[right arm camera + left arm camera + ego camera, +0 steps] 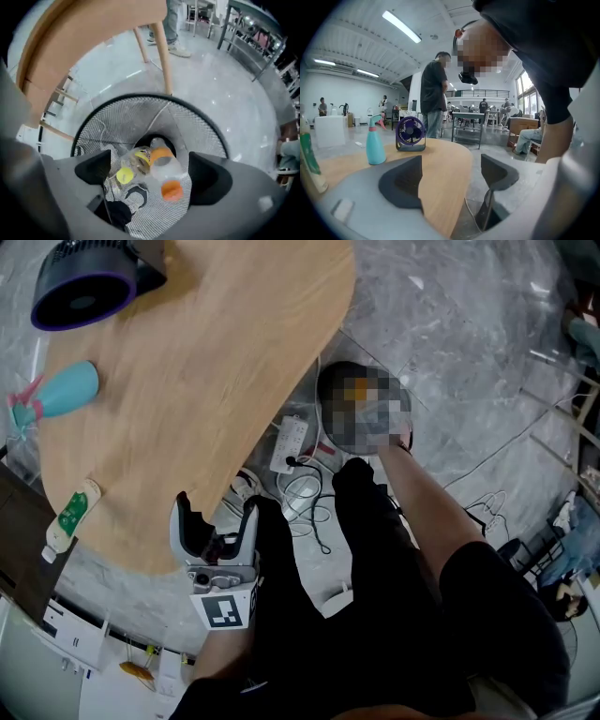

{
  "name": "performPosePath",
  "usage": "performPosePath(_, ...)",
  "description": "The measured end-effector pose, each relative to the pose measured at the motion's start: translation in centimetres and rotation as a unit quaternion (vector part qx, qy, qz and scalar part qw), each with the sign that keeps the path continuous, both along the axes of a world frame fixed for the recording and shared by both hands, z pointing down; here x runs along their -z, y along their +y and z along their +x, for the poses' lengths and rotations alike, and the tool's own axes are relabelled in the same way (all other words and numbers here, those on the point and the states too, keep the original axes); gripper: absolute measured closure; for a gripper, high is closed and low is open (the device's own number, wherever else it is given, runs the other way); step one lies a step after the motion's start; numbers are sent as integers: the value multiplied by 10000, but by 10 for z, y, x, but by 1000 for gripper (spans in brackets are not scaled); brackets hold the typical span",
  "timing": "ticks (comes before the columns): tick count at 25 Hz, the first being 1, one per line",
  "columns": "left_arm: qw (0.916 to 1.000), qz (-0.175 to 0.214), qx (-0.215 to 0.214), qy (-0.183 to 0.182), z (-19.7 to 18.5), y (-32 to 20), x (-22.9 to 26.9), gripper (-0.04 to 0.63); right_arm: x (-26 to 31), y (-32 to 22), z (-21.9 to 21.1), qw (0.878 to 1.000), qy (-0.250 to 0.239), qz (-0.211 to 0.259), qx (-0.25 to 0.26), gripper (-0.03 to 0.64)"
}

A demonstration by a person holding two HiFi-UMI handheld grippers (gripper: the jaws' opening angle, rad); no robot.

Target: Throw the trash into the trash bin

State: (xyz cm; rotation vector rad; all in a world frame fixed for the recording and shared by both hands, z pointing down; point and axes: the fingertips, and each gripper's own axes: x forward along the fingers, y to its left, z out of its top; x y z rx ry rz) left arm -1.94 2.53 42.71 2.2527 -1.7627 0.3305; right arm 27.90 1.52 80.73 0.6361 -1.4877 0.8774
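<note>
Over the mesh trash bin (123,123) the right gripper (152,176) points down, jaws wide apart, gripping nothing; 2 plastic bottles (161,168) are inside it; by the table (440,187) edge, the left gripper (452,180) gapes empty

Wooden table (216,381), pale top, rounded edge; purple desk fan (80,287) standing at its far end; teal spray bottle (58,393) with pink trigger, upright, near the fan; green-and-white bottle (70,517) at the table's near edge; white power strip (289,443) on the grey marbled floor (469,352), tangled cables (309,498) beside it; person in dark shirt (433,91) standing beyond the table; metal-framed table (468,124) behind; seated person (529,138) at right.
</note>
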Motion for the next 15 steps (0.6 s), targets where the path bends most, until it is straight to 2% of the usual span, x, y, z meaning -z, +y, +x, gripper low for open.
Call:
performPosePath(2, 9998, 64, -187, -51, 12, -3, 4, 196, 27, -13, -10, 9969, -403, 680, 58, 84)
performPosePath(4, 9989, 130, -425, -127, 26, -6, 6, 196, 58, -19, -12, 9913, -580, 1173, 165, 84)
performPosePath(8, 9966, 97, -785, -229, 49, -8, 0, 195, 136, -30, -23, 9729, -885, 2108, 352, 84)
performPosePath(12, 9961, -57, -831, -294, 55, -6, -13, 195, 227, -35, -41, 9400, -1446, 3086, 139, 86)
performPosePath(15, 9969, -65, -696, -350, 46, -8, -12, 196, 293, -44, -60, 9051, -2110, 3683, -260, 87)
